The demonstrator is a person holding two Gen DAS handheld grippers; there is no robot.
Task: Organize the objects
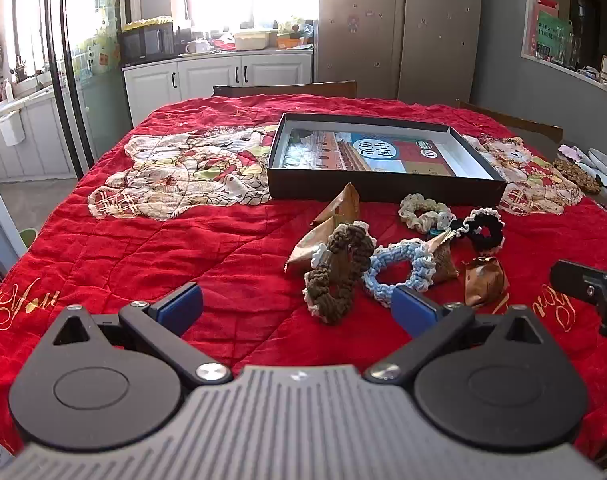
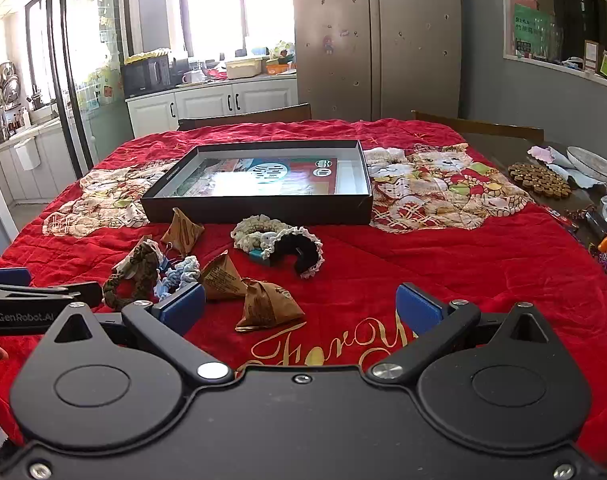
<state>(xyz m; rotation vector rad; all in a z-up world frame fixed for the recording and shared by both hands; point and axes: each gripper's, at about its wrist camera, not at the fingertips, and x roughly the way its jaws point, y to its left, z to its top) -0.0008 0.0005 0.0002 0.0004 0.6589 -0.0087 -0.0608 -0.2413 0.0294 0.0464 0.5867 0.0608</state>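
Several crocheted scrunchies and brown triangular packets lie in a heap on the red quilt. In the left wrist view I see a brown scrunchie (image 1: 339,276), a blue one (image 1: 399,272), a cream one (image 1: 423,212) and a black one (image 1: 483,228). My left gripper (image 1: 297,308) stands open just short of the brown and blue scrunchies and holds nothing. My right gripper (image 2: 299,308) is open and empty, with a packet (image 2: 267,308) just ahead of its left finger. Behind the heap lies a shallow black box (image 2: 259,184) with a printed sheet on its bottom.
The red quilt (image 2: 463,272) covers the table. At the table's right edge there are a wooden bead trivet (image 2: 539,180) and a plate (image 2: 593,164). Two wooden chair backs (image 2: 247,118) stand at the far side. The left gripper's body (image 2: 31,304) reaches in from the left.
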